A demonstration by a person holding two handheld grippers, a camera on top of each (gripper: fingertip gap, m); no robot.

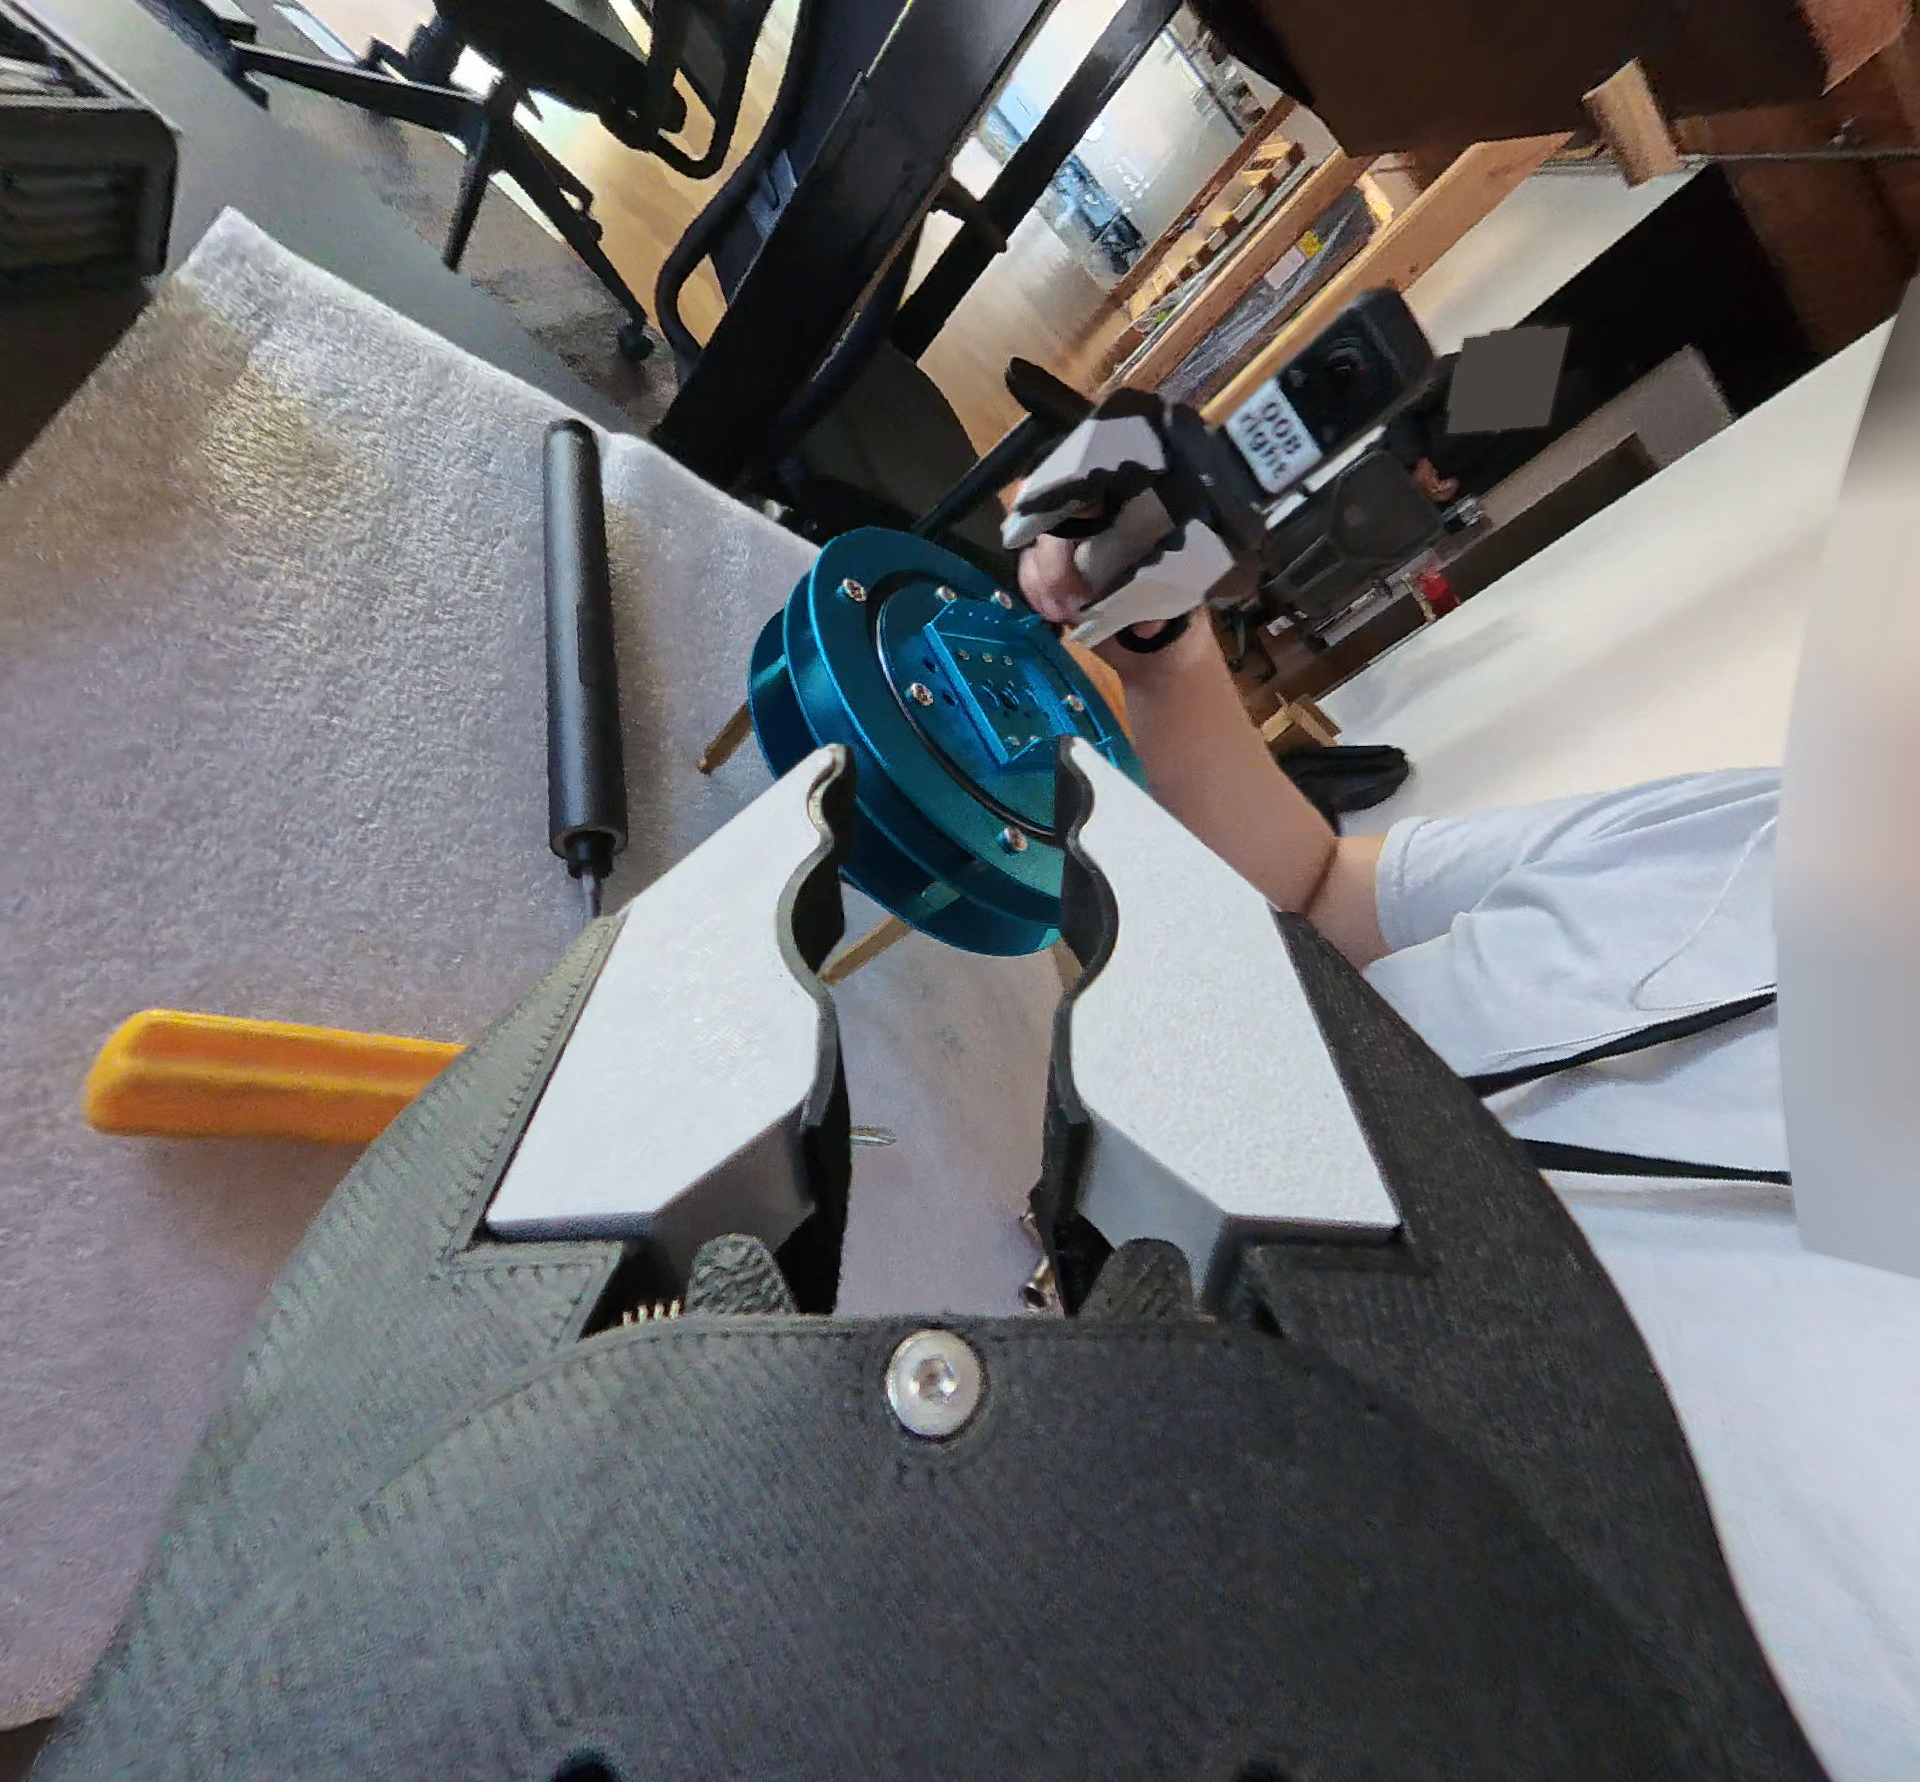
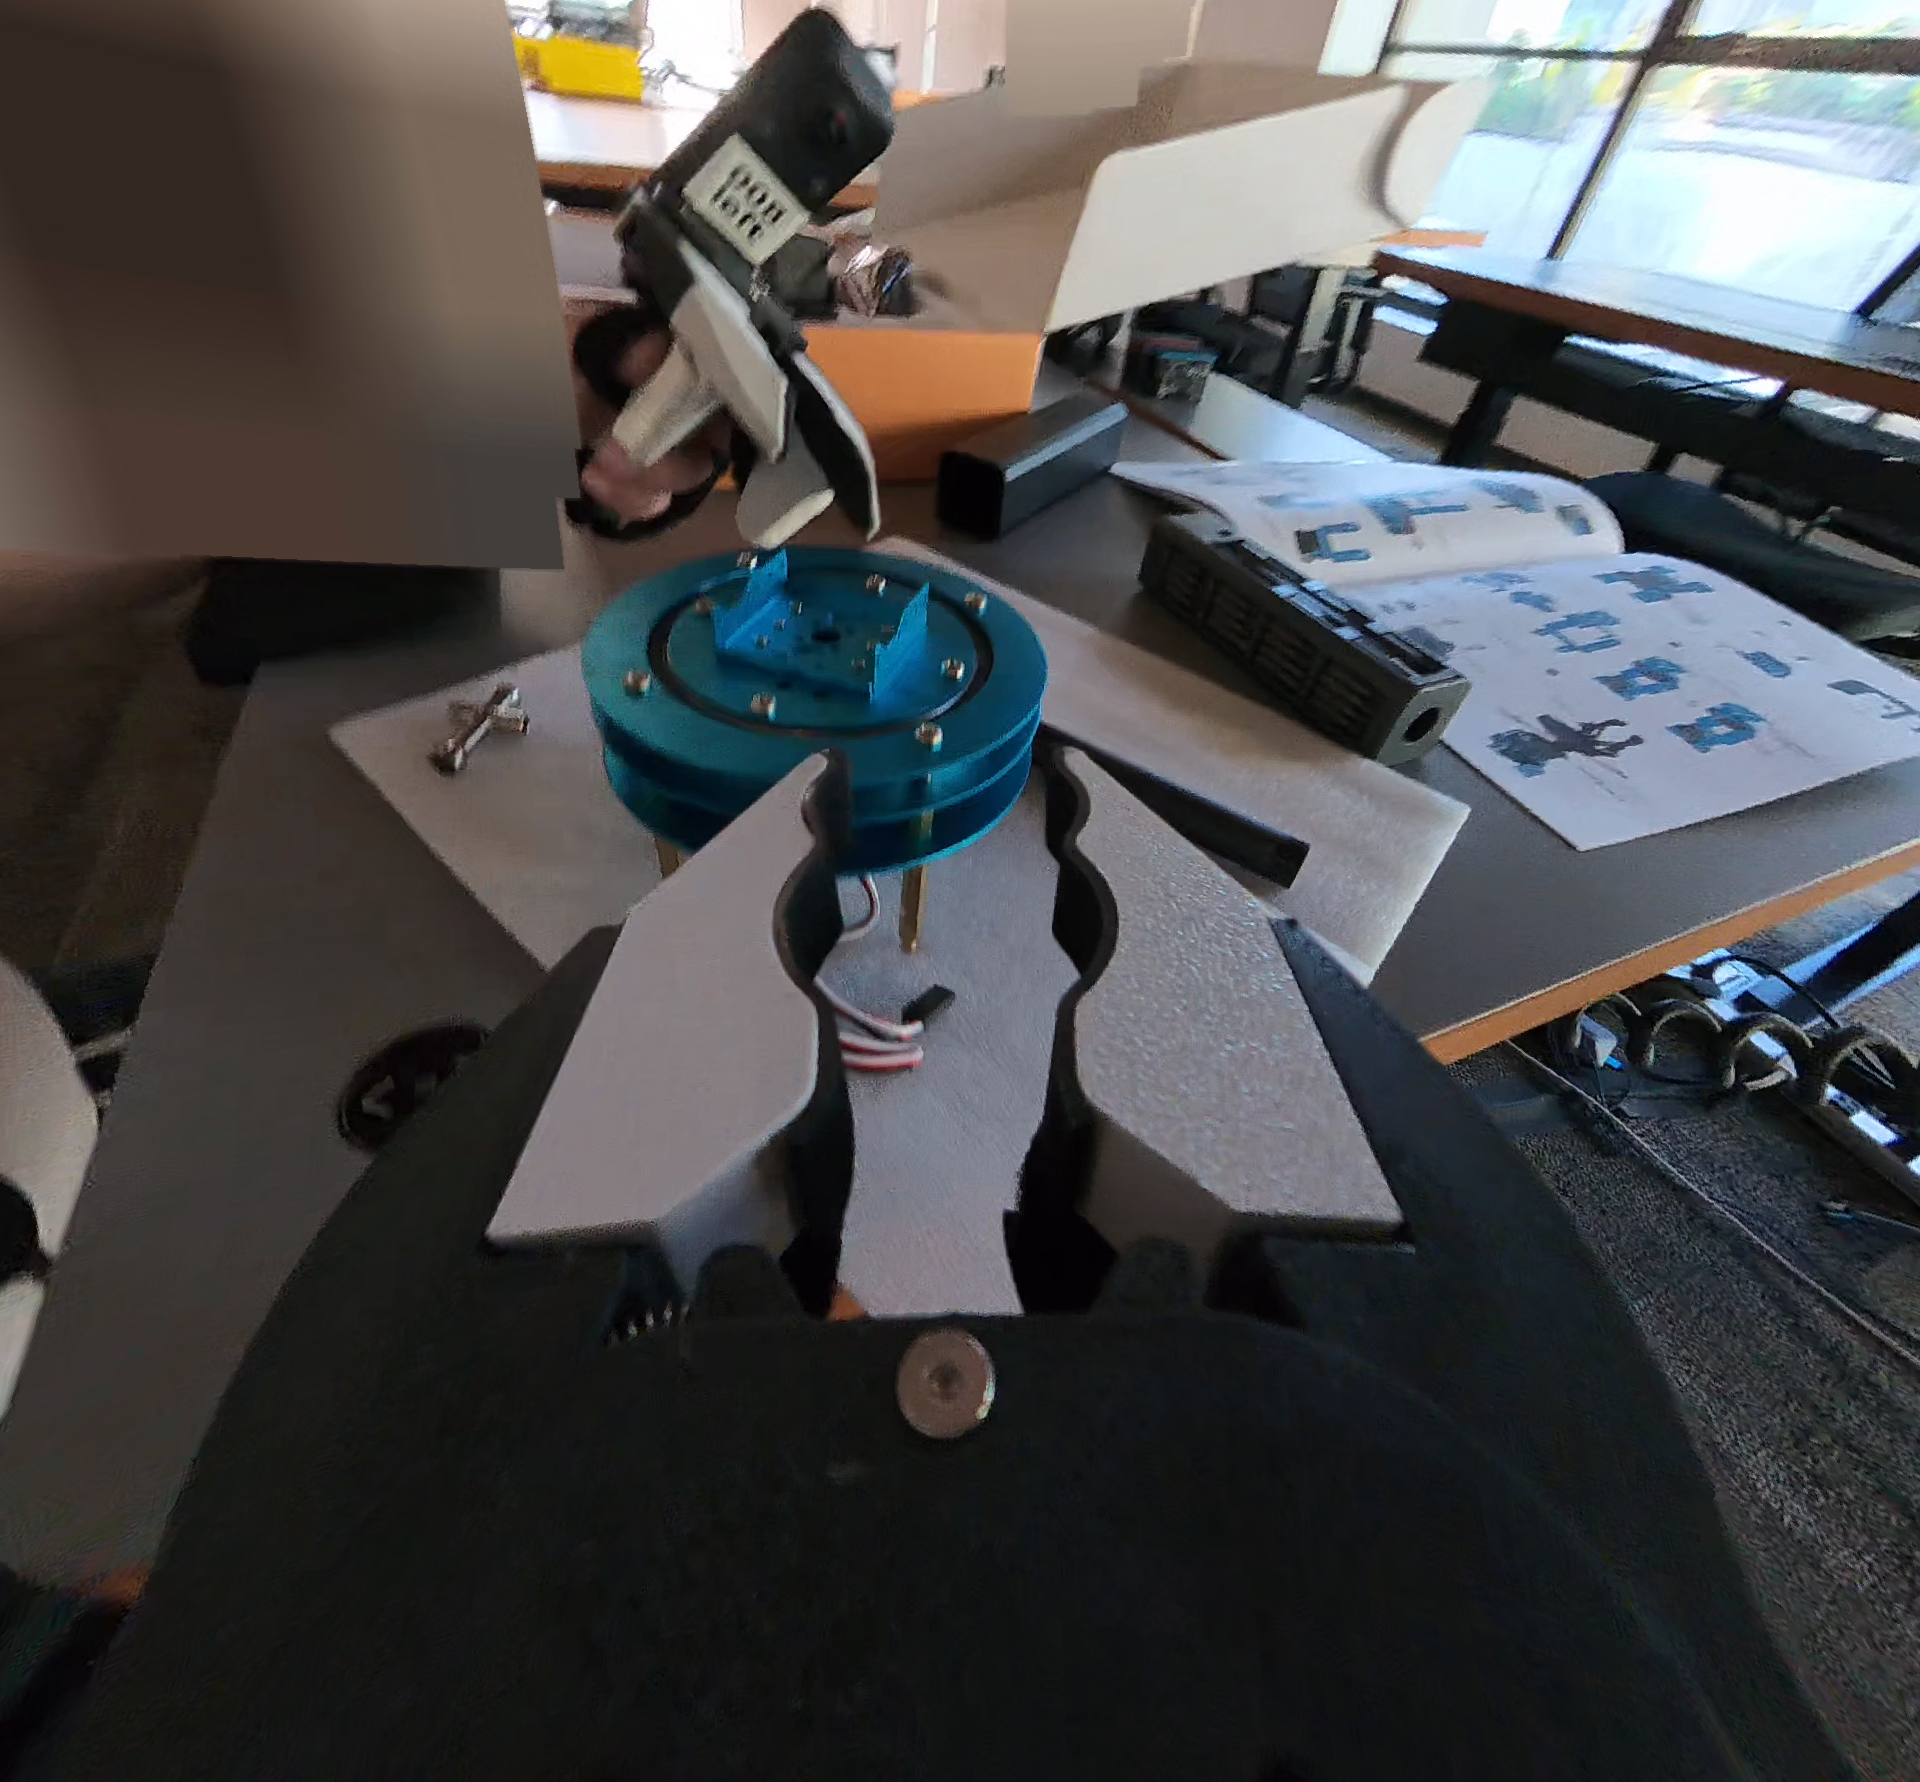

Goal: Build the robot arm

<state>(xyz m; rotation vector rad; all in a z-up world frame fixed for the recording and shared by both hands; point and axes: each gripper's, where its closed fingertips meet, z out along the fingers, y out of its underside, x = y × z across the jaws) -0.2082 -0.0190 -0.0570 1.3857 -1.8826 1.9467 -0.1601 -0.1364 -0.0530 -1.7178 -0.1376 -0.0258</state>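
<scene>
A blue round metal turntable [image 2: 810, 693] stands on brass legs [image 2: 914, 901] on a grey foam mat [image 2: 1299, 849]; a blue U-shaped bracket [image 2: 821, 636] is screwed to its top. My right gripper [image 2: 940, 771] is open and empty, just short of the disc's near rim. My left gripper [image 1: 951, 766] is open and empty, its tips right at the turntable [image 1: 914, 693]. In the right wrist view the left gripper [image 2: 800, 506] hovers just above the bracket's far side. The right gripper [image 1: 1101, 548] shows beyond the disc in the left wrist view.
On the mat [image 1: 260, 589] lie a black electric screwdriver [image 1: 582, 652], an orange handle [image 1: 260, 1072], a metal cross wrench [image 2: 480, 724], a black bar [image 2: 1195, 823] and a servo wire [image 2: 878, 1036]. A black ribbed box [image 2: 1299, 652], an open booklet [image 2: 1662, 652] and a cardboard box [image 2: 935, 382] lie beyond. The tips of one gripper are about 15 cm away from the tips of the other.
</scene>
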